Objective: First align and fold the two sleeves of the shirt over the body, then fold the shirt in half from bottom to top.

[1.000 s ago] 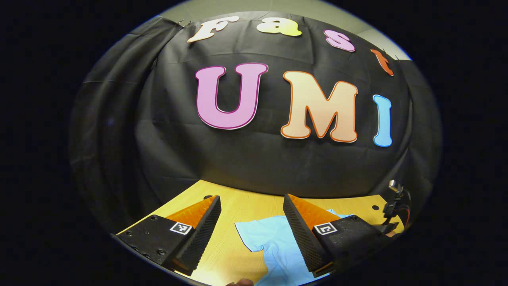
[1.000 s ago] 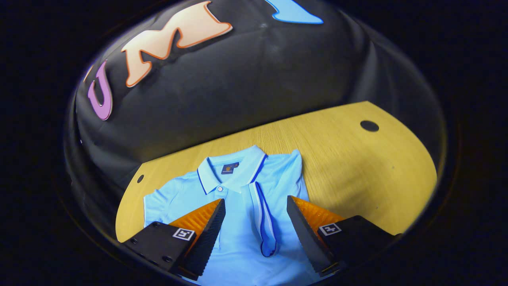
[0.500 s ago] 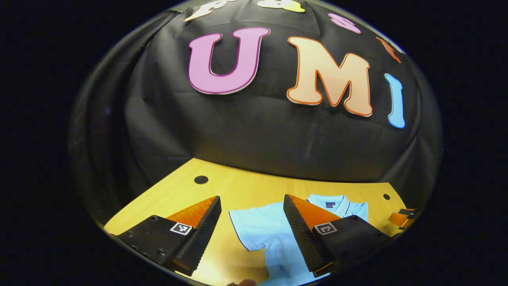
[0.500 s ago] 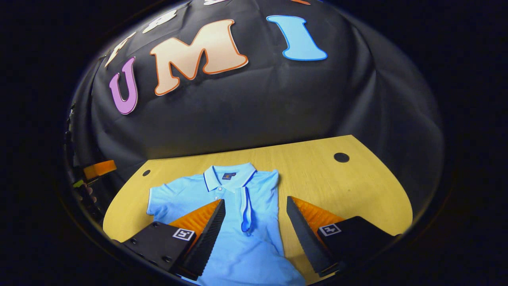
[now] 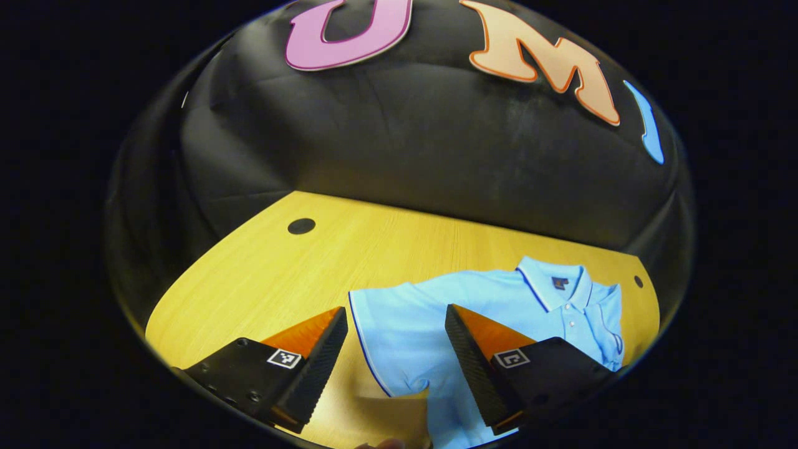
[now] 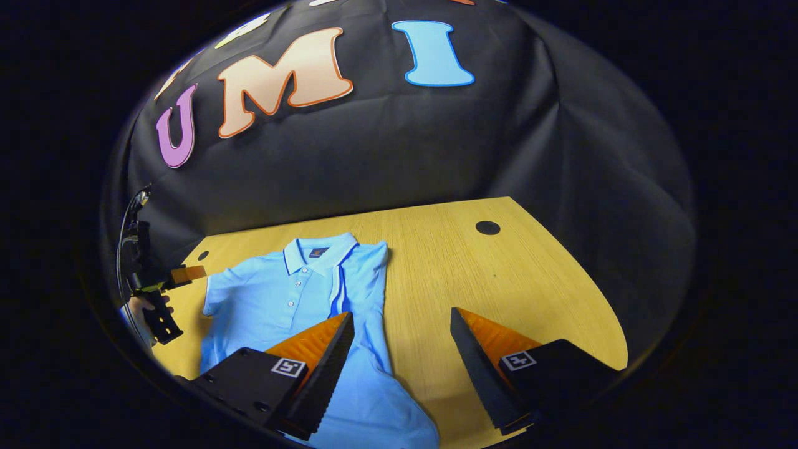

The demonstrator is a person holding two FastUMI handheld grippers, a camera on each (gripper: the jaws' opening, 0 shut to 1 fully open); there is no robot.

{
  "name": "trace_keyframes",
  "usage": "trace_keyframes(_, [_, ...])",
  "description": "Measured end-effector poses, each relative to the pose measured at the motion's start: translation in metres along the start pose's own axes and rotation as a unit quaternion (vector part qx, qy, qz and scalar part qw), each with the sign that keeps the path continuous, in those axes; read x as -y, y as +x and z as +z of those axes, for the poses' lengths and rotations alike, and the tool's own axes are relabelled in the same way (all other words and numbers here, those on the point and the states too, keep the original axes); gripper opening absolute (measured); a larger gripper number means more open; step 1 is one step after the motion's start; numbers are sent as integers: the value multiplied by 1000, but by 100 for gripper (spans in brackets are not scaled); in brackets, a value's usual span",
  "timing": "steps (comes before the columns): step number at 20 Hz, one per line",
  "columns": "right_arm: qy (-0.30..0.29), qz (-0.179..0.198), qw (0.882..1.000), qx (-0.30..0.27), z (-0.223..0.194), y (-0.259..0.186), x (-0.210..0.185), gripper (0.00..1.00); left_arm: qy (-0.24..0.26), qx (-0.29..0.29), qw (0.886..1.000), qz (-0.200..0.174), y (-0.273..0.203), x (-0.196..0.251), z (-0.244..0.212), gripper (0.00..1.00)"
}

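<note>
A light blue polo shirt (image 6: 280, 299) lies flat on the yellow table (image 6: 499, 280), collar toward the wall. In the right gripper view its right sleeve (image 6: 340, 290) is folded over the body, while the left sleeve (image 6: 215, 290) lies spread out. My right gripper (image 6: 402, 349) is open above the shirt's right edge, holding nothing. My left gripper (image 5: 396, 346) is open too, hovering over the spread sleeve (image 5: 389, 324), whose hem lies between the fingers. The right gripper view has the left gripper (image 6: 174, 299) and the hand holding it at the far left.
The table top has round cable holes, one at the back left (image 5: 301, 226) and one at the back right (image 6: 487, 227). Bare wood stretches to the right of the shirt (image 6: 530, 299) and to its left (image 5: 249, 280). The black cloth wall closes the back.
The left gripper has tipped down and come closer to the spread sleeve. The right gripper has drawn back and to the right, off the folded sleeve. Both stayed open.
</note>
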State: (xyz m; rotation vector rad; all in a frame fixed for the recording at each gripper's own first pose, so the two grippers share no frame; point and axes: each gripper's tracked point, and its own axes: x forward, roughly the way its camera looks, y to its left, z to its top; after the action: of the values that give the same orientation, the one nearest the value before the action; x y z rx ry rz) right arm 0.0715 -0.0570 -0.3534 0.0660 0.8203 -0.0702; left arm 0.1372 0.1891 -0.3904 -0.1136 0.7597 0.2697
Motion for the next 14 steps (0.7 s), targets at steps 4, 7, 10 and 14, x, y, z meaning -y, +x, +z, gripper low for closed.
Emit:
trace_keyframes(4, [-5, -3, 1000, -4, -7, -3, 5, 98, 4, -17, 1000, 13, 18, -4, -16, 96])
trace_keyframes(7, [-1, -3, 1000, -5, -7, -5, 6, 93, 10, -40, 999, 21, 24, -7, -31, 95])
trace_keyframes(10, [-5, -4, 1000, -4, -8, -6, 9, 93, 9, -43, 999, 31, 27, -12, -35, 95])
trace_keyframes(14, [2, -11, 1000, -7, -11, -6, 19, 98, 7, -41, 999, 27, 28, -8, -36, 96])
